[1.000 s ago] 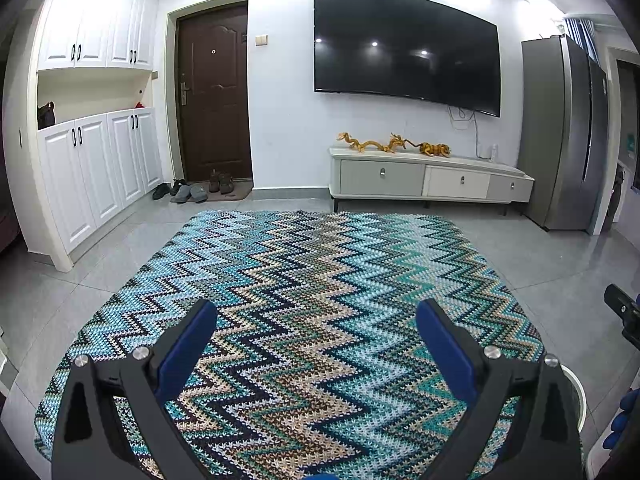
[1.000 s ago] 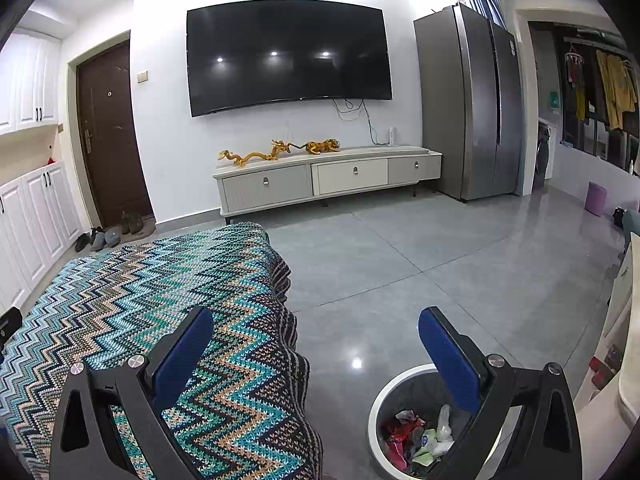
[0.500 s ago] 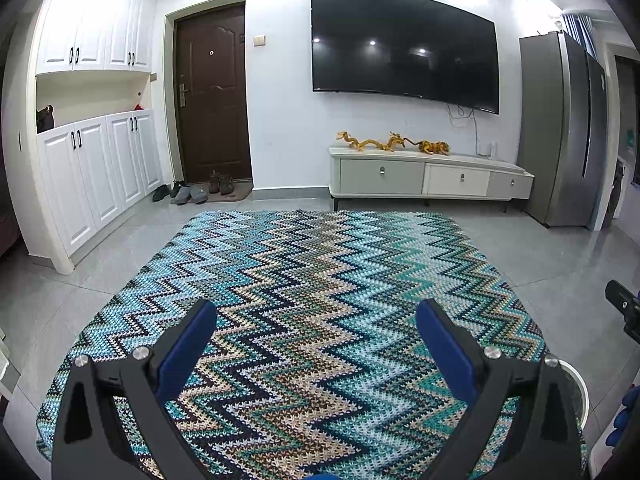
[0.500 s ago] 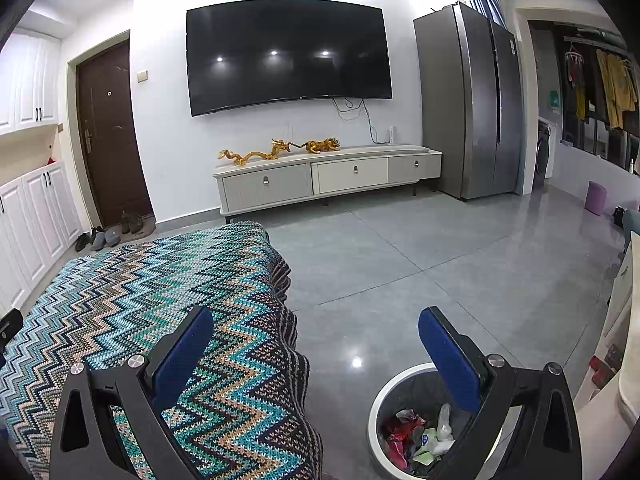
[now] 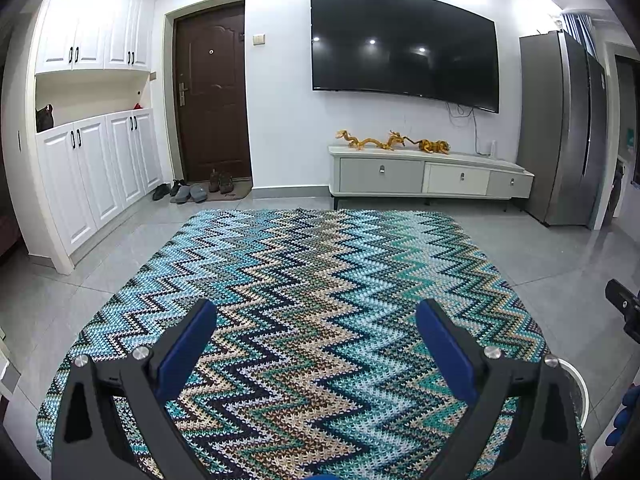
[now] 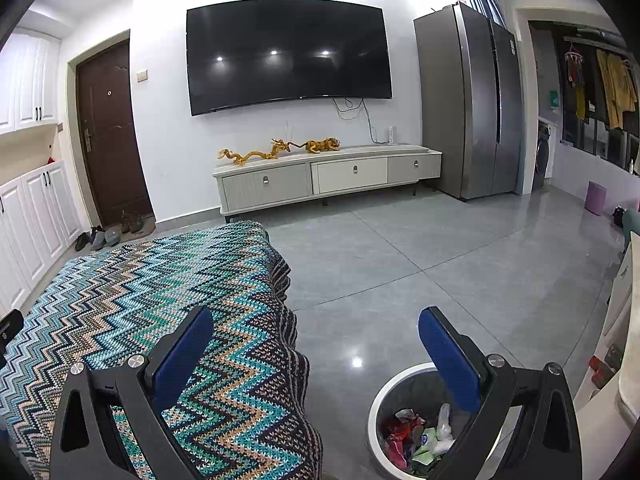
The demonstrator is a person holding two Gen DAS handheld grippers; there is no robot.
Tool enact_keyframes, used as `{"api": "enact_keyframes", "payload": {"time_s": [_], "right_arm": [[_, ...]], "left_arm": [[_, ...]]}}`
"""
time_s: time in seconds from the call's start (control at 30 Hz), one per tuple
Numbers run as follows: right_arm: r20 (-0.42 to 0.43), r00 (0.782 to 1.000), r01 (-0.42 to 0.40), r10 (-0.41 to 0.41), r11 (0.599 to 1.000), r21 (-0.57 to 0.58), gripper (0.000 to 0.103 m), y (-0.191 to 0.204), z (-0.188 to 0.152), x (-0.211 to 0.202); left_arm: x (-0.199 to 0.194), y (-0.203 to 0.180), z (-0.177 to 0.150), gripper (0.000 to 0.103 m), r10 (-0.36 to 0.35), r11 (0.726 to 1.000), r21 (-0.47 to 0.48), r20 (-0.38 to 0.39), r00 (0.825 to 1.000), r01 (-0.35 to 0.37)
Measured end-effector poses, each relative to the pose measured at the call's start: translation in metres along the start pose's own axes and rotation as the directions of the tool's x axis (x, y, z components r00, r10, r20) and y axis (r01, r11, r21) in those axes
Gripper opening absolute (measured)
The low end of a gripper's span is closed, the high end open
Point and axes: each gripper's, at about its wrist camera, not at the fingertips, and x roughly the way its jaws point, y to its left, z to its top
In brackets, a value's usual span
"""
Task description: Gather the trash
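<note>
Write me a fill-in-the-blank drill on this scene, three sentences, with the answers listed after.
1. Both the left claw and the right claw are ____, holding nothing.
2. The trash lies inside a white-rimmed ____ on the floor.
3. The zigzag blanket covers the surface to the ____ of the bin in the right wrist view.

Missing words: open; bin; left
</note>
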Motion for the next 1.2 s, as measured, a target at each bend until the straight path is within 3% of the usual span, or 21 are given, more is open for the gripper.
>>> {"api": "enact_keyframes", "payload": {"time_s": [1.2], "right_arm": [[-0.042, 0.999, 0.034, -0.035, 0.999, -0.019, 0.103, -0.0002, -0.001, 0.0031]], "left_arm": [[0.0077, -0.0028, -0.0031, 0.1, -0.011, 0.999, 0.041, -0.044, 0.999, 0.013]]}}
